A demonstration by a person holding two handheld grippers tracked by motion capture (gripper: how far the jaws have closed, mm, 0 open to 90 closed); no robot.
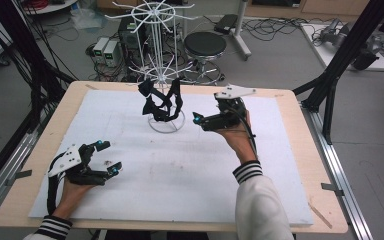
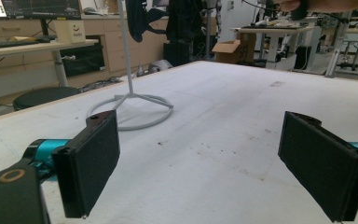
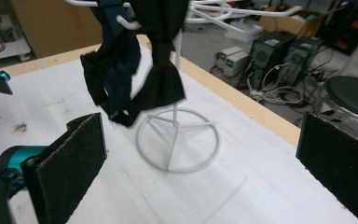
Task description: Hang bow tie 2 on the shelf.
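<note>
Watching: I see the white wire rack (image 1: 162,75) standing at the far middle of the table, its ring base on the white mat (image 1: 130,200).
Task thing: dark fabric pieces (image 1: 162,102) hang off the rack's lower hooks, dangling just above the ring base, nothing gripping them.
Fabric count: in my right gripper view I make out two, a navy piece (image 3: 116,60) and a black piece (image 3: 161,70), side by side and touching; in the high view they bunch into one dark clump, so I can't tell if there are more.
Right gripper: my right gripper (image 1: 215,119) hangs just right of the fabric, a small gap between; its jaws stand wide apart, both pads bare, nothing between them.
Left gripper: my left gripper (image 1: 111,156) sits low at the near left of the mat, well apart from the rack; jaws spread wide, only bare mat between the pads.
In the way: the rack's upright pole and hook arms stand right behind and among the fabric; the ring base sits under it.
Hooks: two tiers of spokes, upper and lower; too thin for me to count.
Around: one black round stool (image 1: 206,45) behind the table, grey boxes (image 1: 106,50) and tangled cables on the floor.
Mat: a few dark specks near the left gripper.
</note>
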